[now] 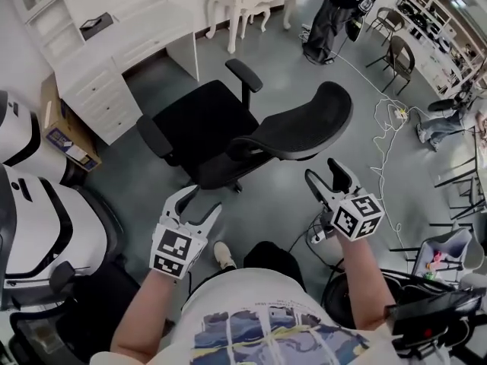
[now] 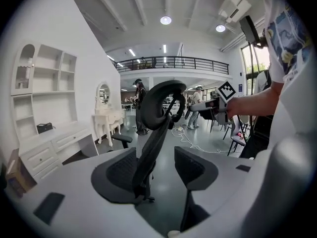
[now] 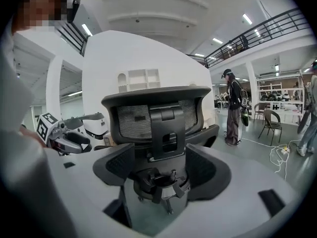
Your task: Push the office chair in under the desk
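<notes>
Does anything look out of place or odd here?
The office chair stands out on the open floor, short of the white desk, not tucked under it. A white cable trails loose across the floor. Nothing looks spilled or damaged.

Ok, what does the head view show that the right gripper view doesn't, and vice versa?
Head view only: the chair's black seat cushion and the white desk's drawers. Right gripper view only: the black plastic bracket behind the backrest and the black balcony railing. Both: the black mesh-backed office chair and the open left gripper.
</notes>
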`<state>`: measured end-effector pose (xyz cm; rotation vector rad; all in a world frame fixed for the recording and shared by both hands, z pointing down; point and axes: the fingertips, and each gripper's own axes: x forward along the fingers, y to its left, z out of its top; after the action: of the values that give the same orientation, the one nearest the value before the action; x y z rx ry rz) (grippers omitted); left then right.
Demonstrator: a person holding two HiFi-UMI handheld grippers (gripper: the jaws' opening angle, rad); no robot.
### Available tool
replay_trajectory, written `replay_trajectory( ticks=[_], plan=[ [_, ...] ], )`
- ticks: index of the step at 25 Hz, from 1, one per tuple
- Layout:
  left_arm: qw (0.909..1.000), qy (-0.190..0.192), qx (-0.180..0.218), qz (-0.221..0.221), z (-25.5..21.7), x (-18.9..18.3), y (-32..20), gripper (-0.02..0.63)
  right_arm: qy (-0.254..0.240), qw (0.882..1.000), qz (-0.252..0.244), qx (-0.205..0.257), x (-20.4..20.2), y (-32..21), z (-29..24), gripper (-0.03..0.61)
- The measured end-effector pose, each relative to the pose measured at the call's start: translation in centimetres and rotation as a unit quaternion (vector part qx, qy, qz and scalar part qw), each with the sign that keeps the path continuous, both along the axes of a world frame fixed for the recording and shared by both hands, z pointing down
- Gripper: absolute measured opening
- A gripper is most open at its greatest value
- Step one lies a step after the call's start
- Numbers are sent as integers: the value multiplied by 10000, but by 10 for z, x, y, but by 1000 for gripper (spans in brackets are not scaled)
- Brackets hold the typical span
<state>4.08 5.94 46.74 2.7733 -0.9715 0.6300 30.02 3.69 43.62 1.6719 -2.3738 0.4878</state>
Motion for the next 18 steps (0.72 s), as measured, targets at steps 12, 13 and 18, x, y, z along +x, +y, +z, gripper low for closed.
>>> replay_trajectory(
  ticks=[12,13,18],
  plan=[
    [9972,-700,-249,106,46,33,-32,247,-21,9981,-609,119,-2,-43,-2,328],
    [9966,-783,-257,58,49,33,-34,247,-24,9977,-670,138,-4,-44,-1,328],
    [9948,-987,-256,-16,52,32,-39,250,-76,9952,-950,200,-9,-46,0,328]
  ],
)
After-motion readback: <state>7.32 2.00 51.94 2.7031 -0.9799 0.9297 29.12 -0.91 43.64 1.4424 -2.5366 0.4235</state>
